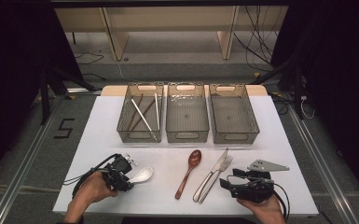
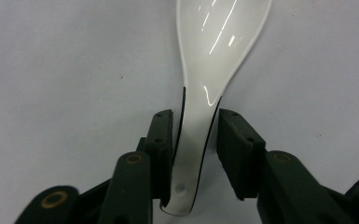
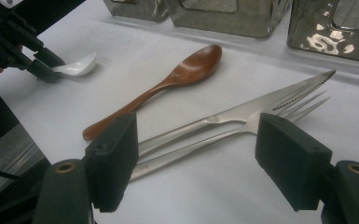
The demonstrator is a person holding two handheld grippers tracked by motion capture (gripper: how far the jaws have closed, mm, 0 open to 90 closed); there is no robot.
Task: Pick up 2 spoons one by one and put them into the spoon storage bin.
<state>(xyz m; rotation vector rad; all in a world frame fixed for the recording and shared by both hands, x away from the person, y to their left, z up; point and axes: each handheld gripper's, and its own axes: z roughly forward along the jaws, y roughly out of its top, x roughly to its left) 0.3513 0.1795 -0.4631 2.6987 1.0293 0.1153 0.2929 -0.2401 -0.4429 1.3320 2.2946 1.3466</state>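
One white ceramic spoon [image 2: 217, 51] is lain on the white table [image 1: 270, 140], its handle set between the left gripper [image 2: 196, 140] jaws; one pad touches it, the other stands just clear. One right gripper [image 3: 196, 158] is held wide apart above one knife [image 3: 242, 119] and one fork [image 3: 303, 105]. One wooden spoon [image 3: 168, 84]. Three bins [image 1: 187, 116].
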